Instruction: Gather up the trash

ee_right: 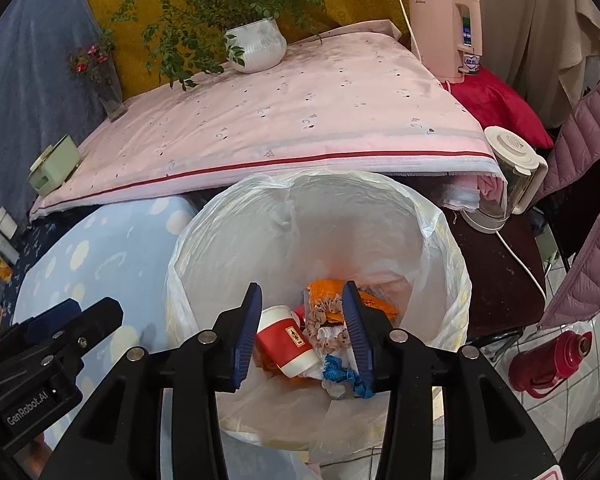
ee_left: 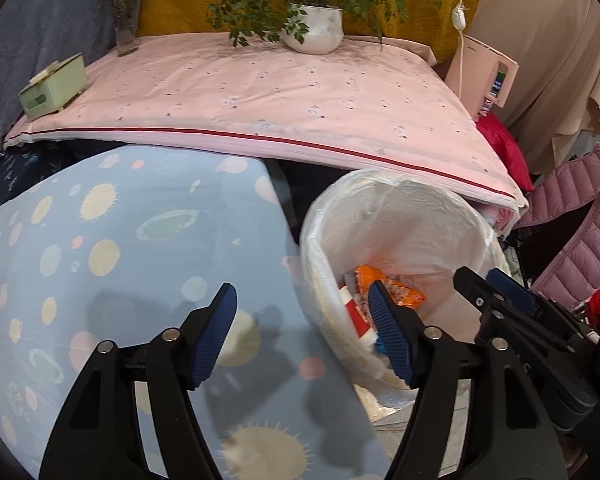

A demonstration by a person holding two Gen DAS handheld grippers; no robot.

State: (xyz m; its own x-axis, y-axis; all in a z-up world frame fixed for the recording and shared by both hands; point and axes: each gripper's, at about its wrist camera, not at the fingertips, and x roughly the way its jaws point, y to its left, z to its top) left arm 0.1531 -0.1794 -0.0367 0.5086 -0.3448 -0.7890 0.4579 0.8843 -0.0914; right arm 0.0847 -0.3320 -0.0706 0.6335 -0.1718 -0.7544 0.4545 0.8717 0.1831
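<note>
A bin lined with a white plastic bag [ee_right: 260, 204] stands below the pink table edge. Inside lie a red-and-white paper cup [ee_right: 285, 340], an orange wrapper [ee_right: 329, 285] and a crumpled blue scrap [ee_right: 337, 372]. My right gripper [ee_right: 302, 288] hangs open over the bin mouth, its blue pads apart with nothing pressed between them. My left gripper [ee_left: 300, 292] is open and empty, straddling the bin's left rim [ee_left: 312, 240] and a blue spotted cloth [ee_left: 120, 240]. In the left wrist view the orange wrapper [ee_left: 404, 290] shows in the bin, and the right gripper [ee_left: 500, 286] sits beside it.
A pink-covered table [ee_right: 300, 112] carries a potted plant [ee_right: 256, 44], a flower vase [ee_right: 108, 88] and a green box [ee_right: 54, 164]. A kettle [ee_right: 512, 176], a pink water dispenser [ee_right: 444, 32], a pink jacket [ee_right: 588, 200] and a red flask [ee_right: 552, 356] crowd the right.
</note>
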